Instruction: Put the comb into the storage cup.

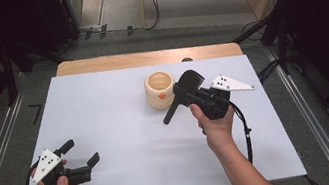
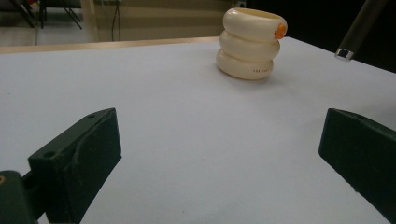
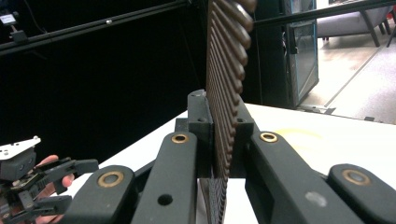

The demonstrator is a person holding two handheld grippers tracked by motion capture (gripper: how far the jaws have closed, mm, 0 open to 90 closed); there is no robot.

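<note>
- The step in hand looks like carrying a black spoon-like tool (image 1: 181,97) to the cream ringed cup (image 1: 160,89). The right gripper (image 1: 192,95) holds the tool with its rounded head up beside the cup's rim and its handle slanting down toward the worktop (image 1: 125,144).
- In the right gripper view the jaws are pressed together on a ribbed brown strip (image 3: 224,93), which stands upright between them. This seems to be the grip part of the same tool, seen very close, though the blur makes that uncertain.
- The cup stands just beyond and to the left of the right gripper's tips, near them; whether the tool touches the cup's side cannot be told from above.
- The next move, as a judgement, calls for lifting the tool's head over the rim and lowering it into the cup's opening without nudging the light cup sideways.
- The left gripper (image 1: 79,154) rests low at the near left of the worktop, well apart from the cup. Its jaws are spread wide and hold nothing.
- In the left gripper view the cup (image 2: 250,44) sits far ahead between the two jaws, slightly to the right, with an orange mark (image 2: 280,31) near its rim.
- If the cup needs steadying, the left gripper would have to travel forward and right to reach it.
</note>
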